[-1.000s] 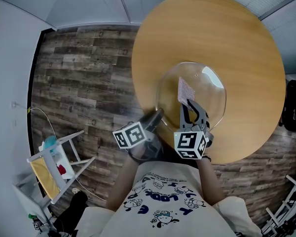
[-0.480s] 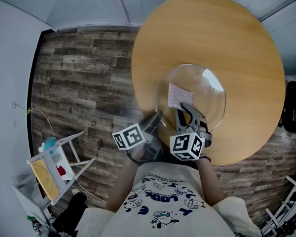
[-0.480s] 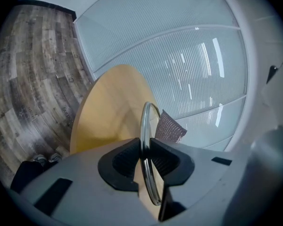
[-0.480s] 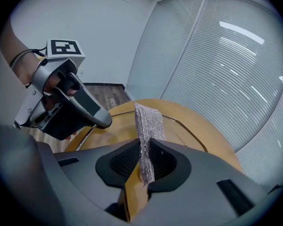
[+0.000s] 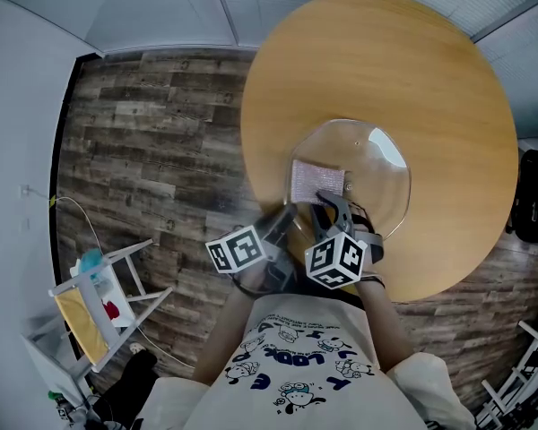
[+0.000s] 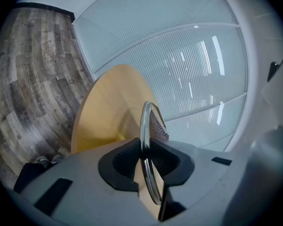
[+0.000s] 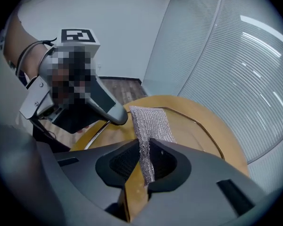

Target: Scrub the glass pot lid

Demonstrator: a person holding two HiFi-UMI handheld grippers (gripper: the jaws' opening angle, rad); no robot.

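Head view shows the round wooden table ahead of me, and I place everything against it. The glass pot lid sits over the table's near half, with its near rim close to the table edge by my body. I cannot tell whether its far rim touches the tabletop.

My left gripper reaches in at the table's near edge, toward the left. In the left gripper view its two dark pads are pressed together on the lid's metal rim, which runs edge-on between them.

My right gripper is just beside it, further in along the same near edge. In the right gripper view its jaws are pinched on a silver mesh scrubbing cloth. The cloth fans out from the jaws and lies flat against the glass, on the part of the lid nearest the table's near edge. That view also shows the left gripper's tip at the rim, just beside the cloth's corner.

Dark plank flooring surrounds the table on its left.
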